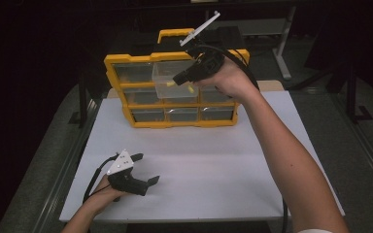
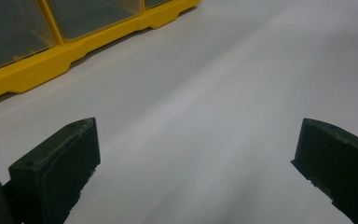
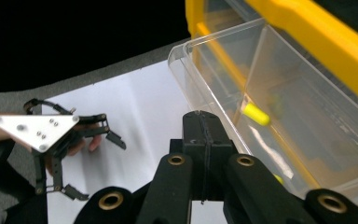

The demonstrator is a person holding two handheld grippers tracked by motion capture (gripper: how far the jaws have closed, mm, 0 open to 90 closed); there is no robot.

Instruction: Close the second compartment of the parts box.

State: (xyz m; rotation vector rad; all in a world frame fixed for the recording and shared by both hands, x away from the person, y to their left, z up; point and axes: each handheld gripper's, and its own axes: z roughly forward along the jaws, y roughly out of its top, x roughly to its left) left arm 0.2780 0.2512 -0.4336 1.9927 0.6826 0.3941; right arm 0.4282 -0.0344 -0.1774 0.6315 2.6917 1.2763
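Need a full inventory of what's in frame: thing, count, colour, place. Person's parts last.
Organizer case: one, yellow frame with clear drawers, upright at the table's far edge.
Drawer: one, clear plastic, pulled out of the case's upper row, at the right hand-held gripper.
Small pieces: at least two, yellow, inside the pulled drawer.
Table: one, white top, centre.
Left hand-held gripper: one, black with grey plate, low over the table's near left, jaws wide apart.
Right hand-held gripper: one, black, raised at the drawer's near rim, jaws together.
Forearms: two, entering from the bottom edge.
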